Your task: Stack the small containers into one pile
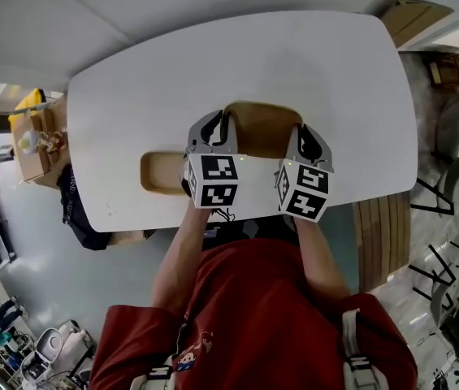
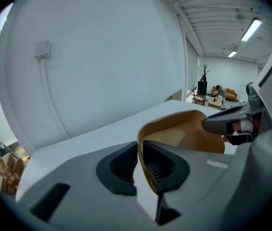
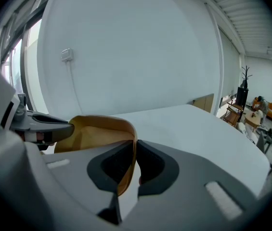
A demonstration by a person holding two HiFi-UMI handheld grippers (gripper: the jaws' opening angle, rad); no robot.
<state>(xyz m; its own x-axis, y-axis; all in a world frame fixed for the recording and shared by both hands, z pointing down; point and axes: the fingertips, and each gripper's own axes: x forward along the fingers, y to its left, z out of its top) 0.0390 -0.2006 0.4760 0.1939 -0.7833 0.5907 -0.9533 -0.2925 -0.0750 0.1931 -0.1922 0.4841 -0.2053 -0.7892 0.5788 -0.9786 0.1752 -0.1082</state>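
Small containers, 2 of them, tan and open-topped, sit toward the near edge of the white table [image 1: 213, 63].

- Container 1 [image 1: 261, 124]: about midway along the near edge, between both grippers. It looks raised off the tabletop, though no view settles that.
- Container 2 [image 1: 162, 173]: on the table beside the near edge, toward the near-left corner, just left of the left gripper [image 1: 215, 128]. Nothing touches it.

Jaws
- Left gripper: closed onto the left wall of container 1 [image 2: 184, 129], 1 pad inside and 1 outside.
- Right gripper [image 1: 309, 140]: clamped the same way on the opposite wall [image 3: 97, 129].

Handling (a judgement)
- Walls are thin with a smooth, rounded rim, so likely light and slightly flexible, perhaps moulded fibre or plastic.
- A 1-sided pinch could let it tilt; the 2 opposed rim grips keep it level.
- The rim is the sensible hold, because it leaves the base free to nest into container 2.
- A hard squeeze could bow a wall.

Views
- Head view alone shows container 2 and the spacing between the pair; its marker cubes hide the pads.
- Each gripper view shows its own pinch and the other gripper's tip on the far wall, but never container 2.
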